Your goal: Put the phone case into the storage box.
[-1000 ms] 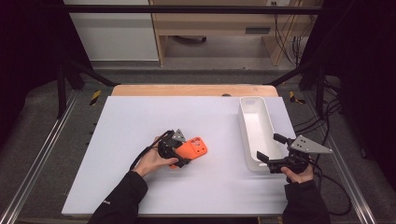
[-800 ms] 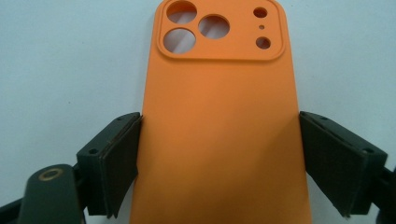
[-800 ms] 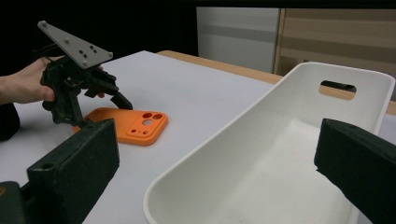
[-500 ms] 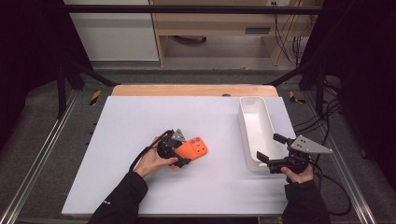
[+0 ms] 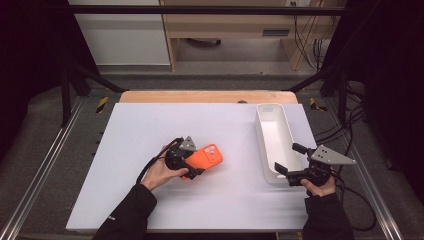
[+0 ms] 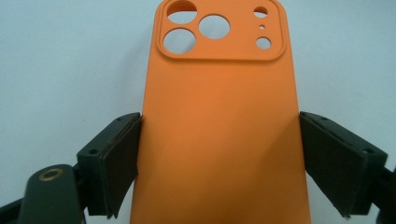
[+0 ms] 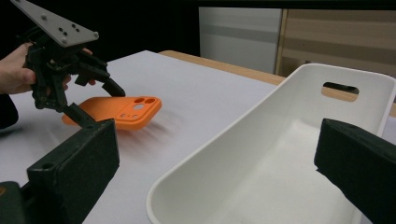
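The left hand-held gripper (image 5: 192,165) sits low over the middle of the white table (image 5: 150,125), a little toward the near edge, and between its jaws lies an orange phone case (image 5: 207,157), flat on the table top with its camera cut-outs pointing away toward the right edge. Looking along that gripper's own jaws, the left pad (image 6: 122,163) is right up against the case's long side, while on the other side there's a thin sliver of daylight between the pad and the case's edge, so I can't say it's truly clamped; the jaws stand wide, straddling the case across its width. The person's left hand (image 5: 162,172) wraps the gripper body, dark sleeve coming in from the near edge. Over on the right, the right hand-held gripper (image 5: 290,162) hangs at the near end of a long white tray (image 5: 265,130) that runs along the right edge of the table, its far end with a slot handle toward the far right corner. Its jaws are spread apart with nothing between the pads, one jaw outside the tray's rim on the table side, the other over the tray's inside. The tray's near rim sits just ahead of those jaws. The case and the tray are well apart, bare white table between them.
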Demonstrator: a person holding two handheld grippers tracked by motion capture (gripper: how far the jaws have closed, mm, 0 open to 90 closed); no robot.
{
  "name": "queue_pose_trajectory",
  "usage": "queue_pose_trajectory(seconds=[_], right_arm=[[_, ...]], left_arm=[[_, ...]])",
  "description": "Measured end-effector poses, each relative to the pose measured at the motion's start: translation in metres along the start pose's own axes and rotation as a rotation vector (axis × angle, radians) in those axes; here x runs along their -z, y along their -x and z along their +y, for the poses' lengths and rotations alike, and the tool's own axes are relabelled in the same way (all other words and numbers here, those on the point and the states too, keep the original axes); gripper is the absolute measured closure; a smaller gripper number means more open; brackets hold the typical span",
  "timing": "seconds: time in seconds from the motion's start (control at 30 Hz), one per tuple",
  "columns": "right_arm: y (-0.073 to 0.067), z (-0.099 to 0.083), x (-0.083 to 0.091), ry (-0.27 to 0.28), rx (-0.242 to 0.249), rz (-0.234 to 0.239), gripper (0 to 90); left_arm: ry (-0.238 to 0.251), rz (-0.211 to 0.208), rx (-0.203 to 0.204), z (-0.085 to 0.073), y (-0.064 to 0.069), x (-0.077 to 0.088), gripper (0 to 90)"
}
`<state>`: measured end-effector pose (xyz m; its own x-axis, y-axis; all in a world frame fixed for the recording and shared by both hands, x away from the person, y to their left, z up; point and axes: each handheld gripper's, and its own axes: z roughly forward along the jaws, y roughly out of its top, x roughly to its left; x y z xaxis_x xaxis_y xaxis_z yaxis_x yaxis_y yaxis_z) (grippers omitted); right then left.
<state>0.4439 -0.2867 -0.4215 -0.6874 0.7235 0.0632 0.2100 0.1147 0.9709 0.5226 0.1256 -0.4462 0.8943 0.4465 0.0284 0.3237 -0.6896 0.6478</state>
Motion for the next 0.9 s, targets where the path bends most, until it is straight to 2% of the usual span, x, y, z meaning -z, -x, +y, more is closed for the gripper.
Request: queue_pose_trajectory(seconds=[0.53,0.9], right_arm=[[-0.001,0.001,0.000,-0.004,0.012,0.007,0.5],[-0.004,0.002,-0.001,-0.012,0.031,0.025,0.5]], left_arm=[[0.058,0.005,-0.024,0.003,0.012,0.026,15.6],[0.069,0.008,-0.045,-0.002,0.020,0.040,15.6]])
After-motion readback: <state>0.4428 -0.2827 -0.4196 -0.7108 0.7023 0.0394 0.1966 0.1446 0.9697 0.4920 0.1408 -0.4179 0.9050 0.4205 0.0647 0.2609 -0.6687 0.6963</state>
